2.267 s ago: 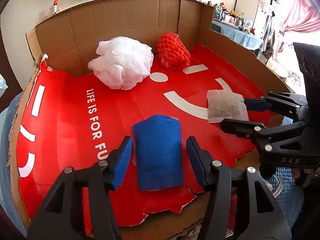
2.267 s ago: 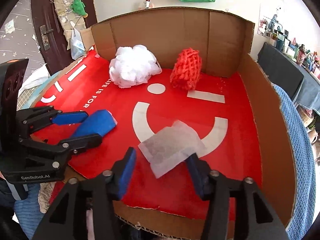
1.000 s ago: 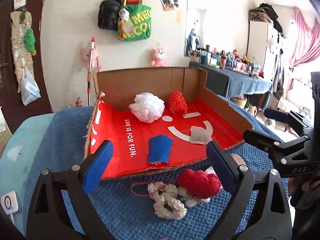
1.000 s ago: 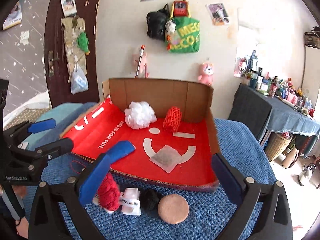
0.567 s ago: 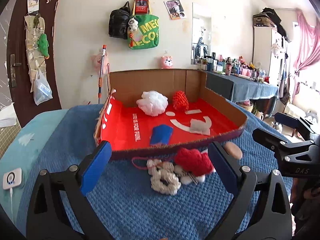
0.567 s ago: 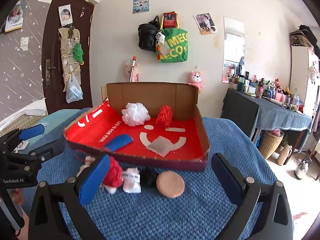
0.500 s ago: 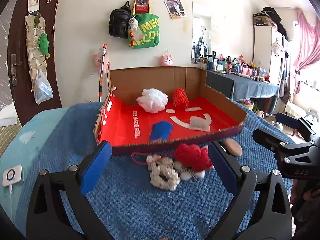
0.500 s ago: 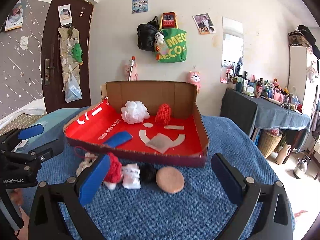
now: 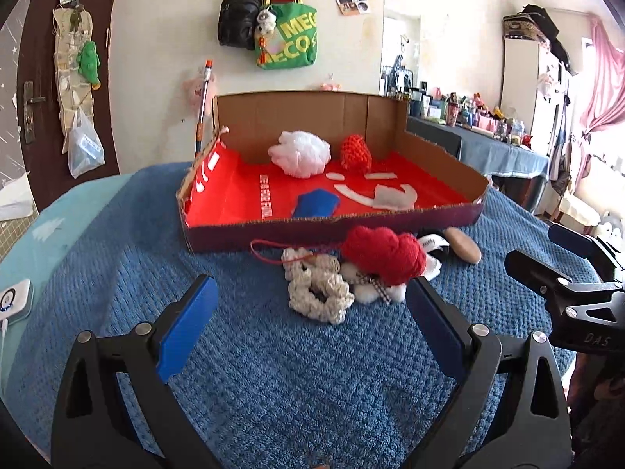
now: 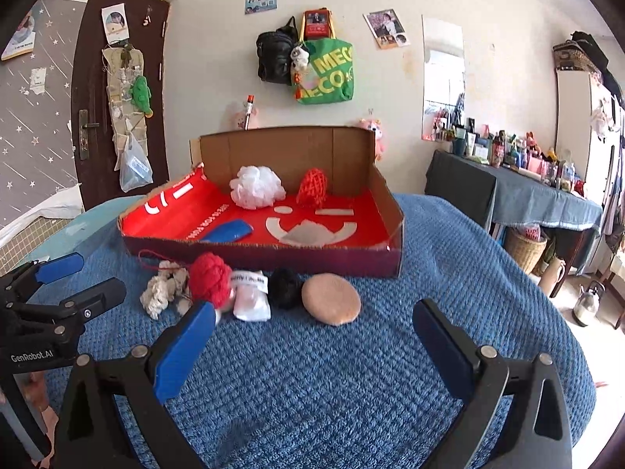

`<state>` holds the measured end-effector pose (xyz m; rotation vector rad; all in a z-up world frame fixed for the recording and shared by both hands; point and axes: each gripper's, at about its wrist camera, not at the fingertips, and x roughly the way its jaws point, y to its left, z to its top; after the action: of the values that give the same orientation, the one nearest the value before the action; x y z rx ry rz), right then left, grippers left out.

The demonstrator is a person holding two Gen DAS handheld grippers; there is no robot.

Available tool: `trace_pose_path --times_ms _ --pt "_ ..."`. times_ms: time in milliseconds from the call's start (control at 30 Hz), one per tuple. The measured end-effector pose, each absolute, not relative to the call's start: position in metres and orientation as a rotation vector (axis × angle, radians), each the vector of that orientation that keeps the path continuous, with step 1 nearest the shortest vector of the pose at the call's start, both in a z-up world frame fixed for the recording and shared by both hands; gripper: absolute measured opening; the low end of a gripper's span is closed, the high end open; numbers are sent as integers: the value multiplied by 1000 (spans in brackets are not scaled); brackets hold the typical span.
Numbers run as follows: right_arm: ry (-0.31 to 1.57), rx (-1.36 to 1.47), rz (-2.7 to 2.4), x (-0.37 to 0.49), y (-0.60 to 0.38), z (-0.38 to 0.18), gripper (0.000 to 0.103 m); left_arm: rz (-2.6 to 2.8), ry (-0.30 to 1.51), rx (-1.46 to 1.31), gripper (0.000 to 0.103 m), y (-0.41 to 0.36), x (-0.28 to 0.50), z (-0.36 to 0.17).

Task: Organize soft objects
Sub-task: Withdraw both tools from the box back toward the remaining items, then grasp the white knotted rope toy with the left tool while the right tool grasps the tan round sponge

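A cardboard box with a red lining (image 9: pixel 437 164) (image 10: pixel 384 191) stands on a blue blanket. Inside lie a white mesh puff (image 9: pixel 300 153) (image 10: pixel 256 186), an orange-red net ball (image 9: pixel 354 152) (image 10: pixel 312 187), a blue sponge (image 9: pixel 316 203) (image 10: pixel 228 231) and a grey-white pad (image 9: pixel 392 198) (image 10: pixel 308 234). In front of the box lie a red knitted ball (image 9: pixel 384 255) (image 10: pixel 211 274), a cream crochet piece (image 9: pixel 318 285) (image 10: pixel 162 287), a white pouch (image 10: pixel 250 293), a black puff (image 10: pixel 286 282) and a tan round sponge (image 9: pixel 463 248) (image 10: pixel 331 299). My left gripper (image 9: pixel 310 330) and right gripper (image 10: pixel 312 342) are open and empty, above the blanket short of the pile.
A blue blanket (image 9: pixel 117 242) (image 10: pixel 468 273) covers the surface. A white device (image 9: pixel 13 301) lies at its left edge. A dark-clothed table with bottles (image 10: pixel 527 191) and a wicker basket (image 10: pixel 523 248) stand to the right. A door (image 10: pixel 97 90) is at the left.
Both grippers let go of the blue sponge and the pad in the box, opened wide and drew back and down. They now sit low over the blanket near the loose pile.
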<state>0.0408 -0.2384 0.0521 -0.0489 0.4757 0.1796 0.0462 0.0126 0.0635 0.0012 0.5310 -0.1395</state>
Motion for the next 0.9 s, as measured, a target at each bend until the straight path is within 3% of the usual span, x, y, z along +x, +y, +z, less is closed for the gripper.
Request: trace_pose_path --times_ms 900 --pt "664 -71 175 88 -247 37 103 -104 703 22 98 13 94 47"
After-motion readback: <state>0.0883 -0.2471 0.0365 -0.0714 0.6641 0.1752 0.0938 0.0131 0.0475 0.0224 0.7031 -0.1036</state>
